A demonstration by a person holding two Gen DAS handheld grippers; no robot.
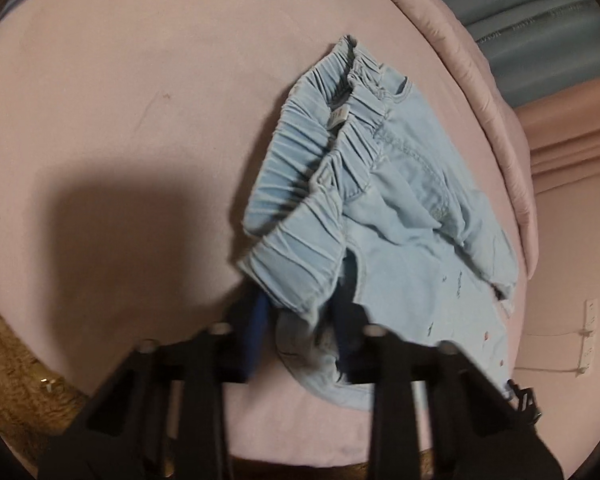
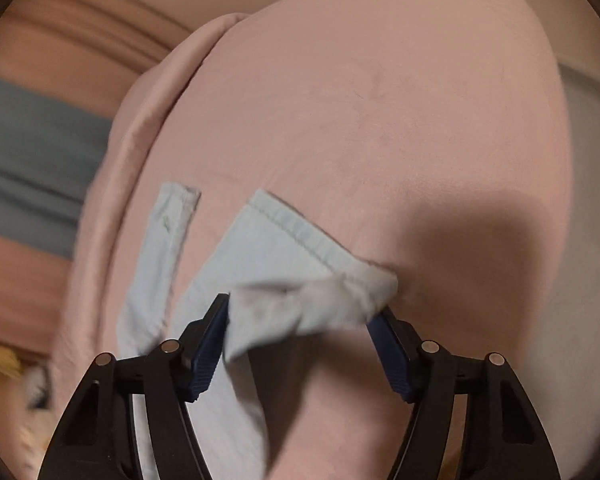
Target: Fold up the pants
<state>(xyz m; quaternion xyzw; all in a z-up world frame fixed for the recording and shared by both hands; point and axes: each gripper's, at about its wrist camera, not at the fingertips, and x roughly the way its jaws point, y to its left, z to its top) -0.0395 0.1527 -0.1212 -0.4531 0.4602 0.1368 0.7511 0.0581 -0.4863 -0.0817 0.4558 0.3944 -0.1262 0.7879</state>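
Left gripper: black hand-held left gripper (image 1: 300, 320) with blue pads, jaws drawn in on the gathered waistband of the light blue denim pants (image 1: 384, 208); cloth hides the fingertips.
Right gripper: black hand-held right gripper (image 2: 304, 344), jaws spread wide; a frayed hem corner lies between the blue pads (image 2: 204, 356), touching the left one; no squeeze shows.
Pants: light blue denim pants (image 2: 268, 248) lie on the pink bed sheet (image 1: 140, 120), near its padded pink edge roll (image 1: 480, 80).
Open room: broad bare sheet beside the waistband in the left view, and beyond the hems in the right view (image 2: 380, 100).
Only left view: elastic waistband (image 1: 300, 152) and its label.
Only right view: two leg ends.
Hard to read: right view blurred; legs cut off by the lower frame.
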